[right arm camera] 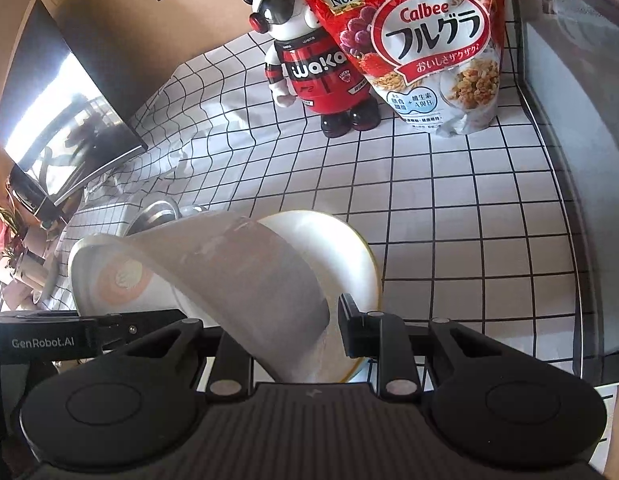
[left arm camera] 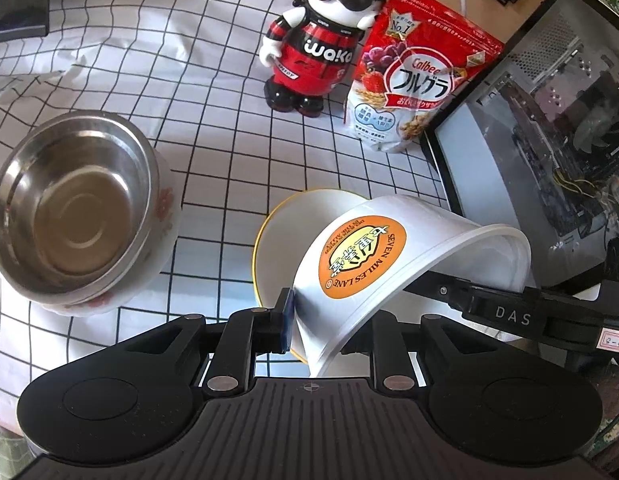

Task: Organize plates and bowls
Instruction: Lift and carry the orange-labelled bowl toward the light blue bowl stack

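White tablecloth with black grid lines [left arm camera: 213,128] covering the table, black computer case with a glass side panel [left arm camera: 549,112] standing at its right edge. Red Calbee cereal bag [left arm camera: 417,76] leaning upright next to a red, black and white Waka robot figure [left arm camera: 317,52], both at the back. Round stainless steel bowl [left arm camera: 69,208] nesting inside a white floral ceramic bowl [left arm camera: 165,216] at left, well apart from the grippers. White bowl with a yellow rim [left arm camera: 281,240] sitting on the cloth at centre. White plastic bowl with an orange Seven Miles Lane sticker [left arm camera: 369,256] tilting on edge in it, partly over it. Left gripper [left arm camera: 305,328] pinching its near wall, right gripper [right arm camera: 325,340] clamping the opposite wall, jaws of both close together on thin plastic
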### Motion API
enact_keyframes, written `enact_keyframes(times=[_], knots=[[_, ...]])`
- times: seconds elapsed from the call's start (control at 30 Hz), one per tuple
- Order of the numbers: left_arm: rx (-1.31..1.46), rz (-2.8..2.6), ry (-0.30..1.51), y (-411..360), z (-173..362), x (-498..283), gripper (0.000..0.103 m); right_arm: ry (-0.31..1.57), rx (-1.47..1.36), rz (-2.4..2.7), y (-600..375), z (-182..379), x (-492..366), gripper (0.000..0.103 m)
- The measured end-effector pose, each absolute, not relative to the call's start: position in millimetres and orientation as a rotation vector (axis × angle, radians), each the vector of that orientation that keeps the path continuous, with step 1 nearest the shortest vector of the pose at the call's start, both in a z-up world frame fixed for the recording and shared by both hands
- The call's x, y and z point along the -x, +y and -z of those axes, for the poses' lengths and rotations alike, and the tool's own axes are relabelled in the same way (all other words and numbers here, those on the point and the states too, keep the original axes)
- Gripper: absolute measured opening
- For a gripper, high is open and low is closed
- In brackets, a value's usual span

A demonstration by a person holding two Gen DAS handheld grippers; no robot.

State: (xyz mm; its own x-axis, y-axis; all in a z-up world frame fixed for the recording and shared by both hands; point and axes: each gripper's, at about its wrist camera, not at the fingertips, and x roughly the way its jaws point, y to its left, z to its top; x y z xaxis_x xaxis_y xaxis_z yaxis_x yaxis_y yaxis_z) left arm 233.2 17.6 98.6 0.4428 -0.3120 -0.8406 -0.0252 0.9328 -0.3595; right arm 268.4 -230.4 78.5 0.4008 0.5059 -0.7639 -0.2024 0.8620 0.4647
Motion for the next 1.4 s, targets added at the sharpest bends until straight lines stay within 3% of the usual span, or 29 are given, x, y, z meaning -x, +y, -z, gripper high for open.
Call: enact_keyframes(times=[0.9, 1.4], knots=[[0.354, 0.223, 1.027, 27.1, -100.5, -255.4, 0.032, 1.11, -0.266, -0.427, -232.1, -71.6, -280.3, 0.024], [0.324, 0.205, 1.082, 28.0, -73.1, -284.2, 0.03, 1.159, -0.339, -0.445, -238.8, -67.2, -284.9, 0.027]])
